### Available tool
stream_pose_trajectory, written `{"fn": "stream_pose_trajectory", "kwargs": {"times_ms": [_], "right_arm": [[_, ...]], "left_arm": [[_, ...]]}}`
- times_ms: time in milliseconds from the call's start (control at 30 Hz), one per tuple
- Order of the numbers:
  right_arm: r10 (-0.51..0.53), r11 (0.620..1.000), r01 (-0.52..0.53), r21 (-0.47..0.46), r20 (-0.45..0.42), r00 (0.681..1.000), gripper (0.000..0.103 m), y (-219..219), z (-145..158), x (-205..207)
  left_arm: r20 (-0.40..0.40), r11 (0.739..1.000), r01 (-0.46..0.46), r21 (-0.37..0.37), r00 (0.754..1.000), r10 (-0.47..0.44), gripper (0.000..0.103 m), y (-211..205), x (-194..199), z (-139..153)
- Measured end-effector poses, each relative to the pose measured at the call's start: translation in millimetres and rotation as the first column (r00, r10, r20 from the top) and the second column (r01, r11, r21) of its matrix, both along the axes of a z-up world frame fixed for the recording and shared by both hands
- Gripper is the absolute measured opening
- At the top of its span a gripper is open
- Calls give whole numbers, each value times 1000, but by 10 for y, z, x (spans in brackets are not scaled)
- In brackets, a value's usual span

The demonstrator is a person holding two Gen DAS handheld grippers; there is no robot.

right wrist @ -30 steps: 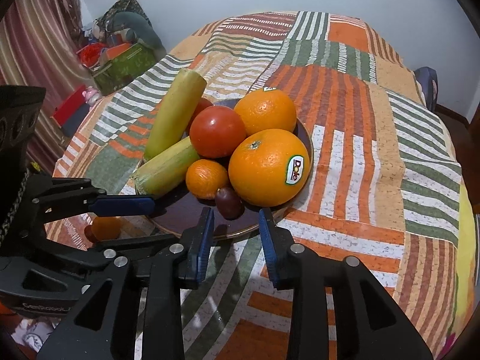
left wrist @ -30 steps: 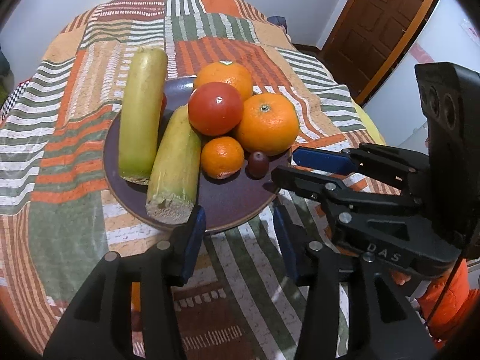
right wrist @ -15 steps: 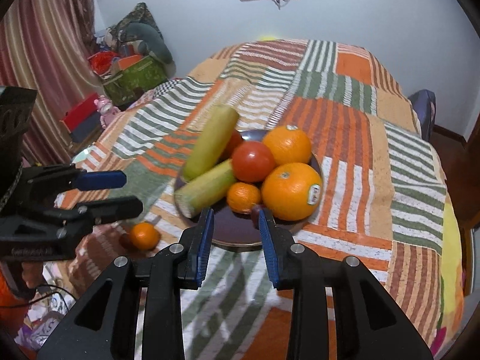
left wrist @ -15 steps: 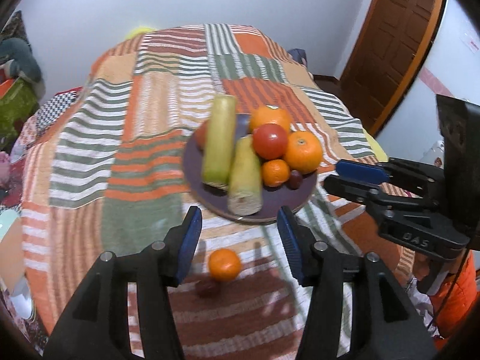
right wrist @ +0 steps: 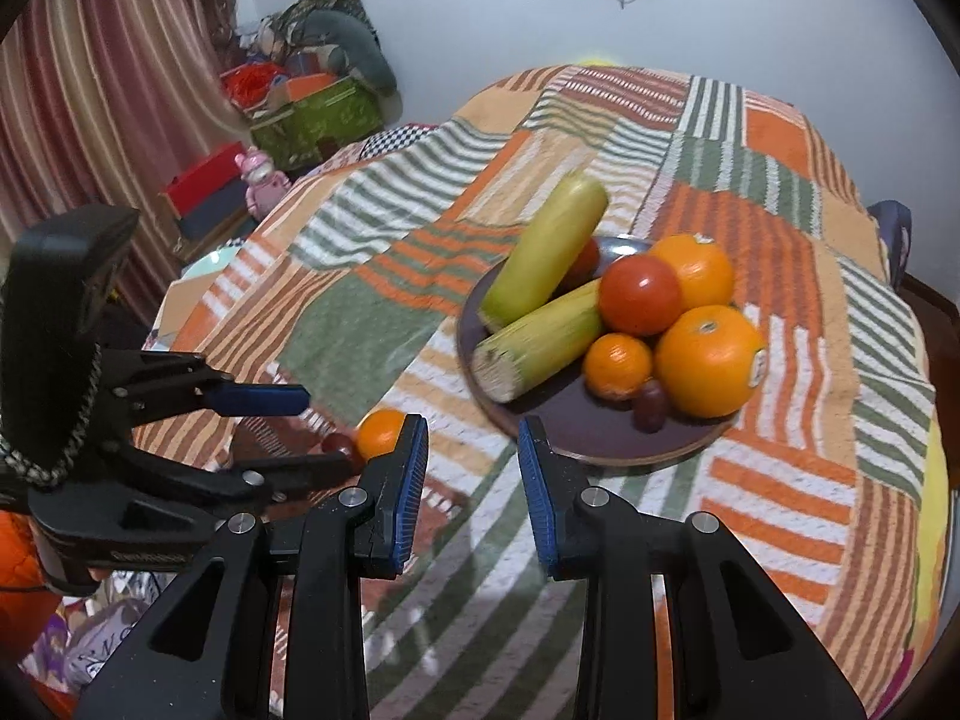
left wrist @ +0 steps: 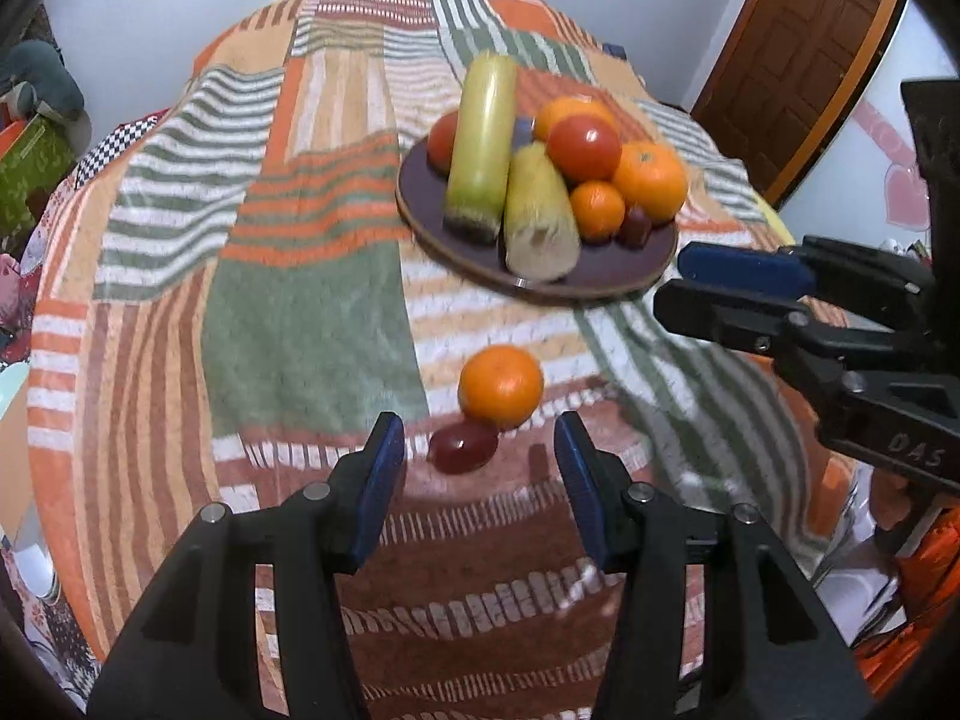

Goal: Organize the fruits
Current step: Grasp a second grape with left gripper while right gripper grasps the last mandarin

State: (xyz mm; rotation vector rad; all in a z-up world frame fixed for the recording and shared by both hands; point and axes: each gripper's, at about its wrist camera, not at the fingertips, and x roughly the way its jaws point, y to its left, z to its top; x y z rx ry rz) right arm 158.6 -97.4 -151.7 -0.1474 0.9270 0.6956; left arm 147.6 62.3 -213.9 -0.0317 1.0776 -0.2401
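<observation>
A dark round plate (left wrist: pixel 651 264) holds two corn cobs (left wrist: pixel 537 219), a tomato (left wrist: pixel 583 139), oranges (left wrist: pixel 651 181), a mandarin and a grape. A loose mandarin (left wrist: pixel 501 384) and a dark red grape (left wrist: pixel 463 447) lie on the striped cloth in front of the plate. My left gripper (left wrist: pixel 479 483) is open and empty, with the grape between its fingertips' line. My right gripper (right wrist: pixel 471 483) is open and empty, just short of the plate (right wrist: pixel 600 432). The loose mandarin (right wrist: pixel 379 433) and grape (right wrist: pixel 337 443) show in the right wrist view, by the left gripper (right wrist: pixel 282 432).
The round table wears a patchwork striped cloth (left wrist: pixel 288 276). A wooden door (left wrist: pixel 804 60) stands at the right. Boxes, toys and a curtain (right wrist: pixel 90 90) are on the floor side to the left of the table.
Both grippers have pulled back from the plate. The left one then came down toward the loose mandarin and grape, which now sit close to its fingertips.
</observation>
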Motion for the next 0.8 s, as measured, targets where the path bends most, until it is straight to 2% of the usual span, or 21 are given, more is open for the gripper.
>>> {"fn": "stream_pose_trajectory", "kwargs": {"times_ms": [100,200,333,433,633,800], "right_arm": [[7,1000,-7,-9,-13,1000,28,46,-30,-4],[14,1000,-14,-15,-30,999,28,88,-64,6],[24,999,-25,-28,-48,999,28,168,-105,3],[28,999,-30,-30,-58,998,28,223,-125,9],[60,997,-63,-45,-71,996,28,402,-180,31],[93,992,-102,-80,-103,990,29,605,-344,43]], "left_arm": [[-19,1000,-5,-11,1000,5,52,27,7,-106],[-23,1000,-8,-18,1000,8,46,39,29,-176],[-19,999,-9,-35,1000,8,31,52,66,-223],[-8,999,-13,-45,1000,13,27,95,61,-217],[6,995,-68,-75,998,69,27,358,1,-163],[26,990,-106,-88,994,108,27,575,-61,-79]]}}
